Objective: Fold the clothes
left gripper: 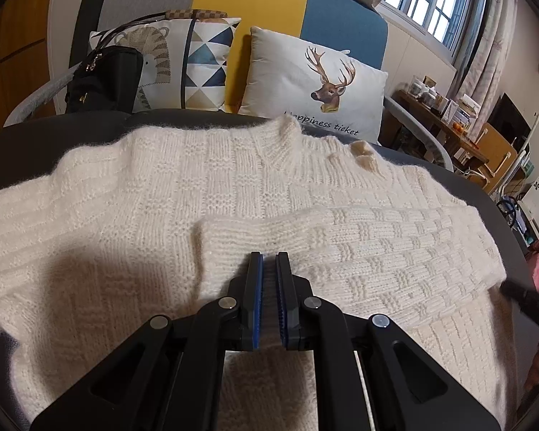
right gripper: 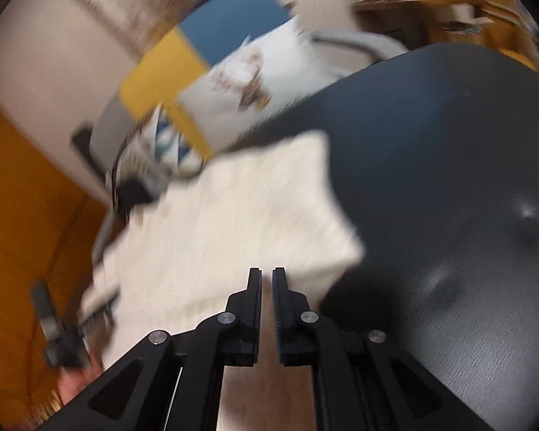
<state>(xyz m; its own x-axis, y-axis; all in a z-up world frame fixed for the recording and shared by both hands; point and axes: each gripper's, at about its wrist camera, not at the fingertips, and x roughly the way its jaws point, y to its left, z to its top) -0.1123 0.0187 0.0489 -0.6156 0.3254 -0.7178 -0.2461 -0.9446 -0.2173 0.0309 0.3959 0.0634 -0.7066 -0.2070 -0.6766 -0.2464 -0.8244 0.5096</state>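
Observation:
A cream knitted sweater (left gripper: 154, 215) lies spread on a dark table (left gripper: 25, 136). One sleeve (left gripper: 377, 251) is folded across its body, with the ribbed cuff (left gripper: 233, 240) near the middle. My left gripper (left gripper: 269, 256) hovers right at that cuff, its blue pads almost touching, and I see no fabric between them. The right wrist view is badly motion-blurred. There my right gripper (right gripper: 266, 271) is shut with a thin slit, over the near edge of the sweater (right gripper: 226, 222). A dark blurred gripper part (left gripper: 528, 298) shows at the right edge of the left wrist view.
Behind the table is a grey, yellow and blue sofa (left gripper: 334, 7) with a deer cushion (left gripper: 316, 82), a patterned cushion (left gripper: 197, 61) and a black bag (left gripper: 104, 79). A cluttered wooden desk (left gripper: 445, 122) stands at right. Bare dark tabletop (right gripper: 449, 179) lies right of the sweater.

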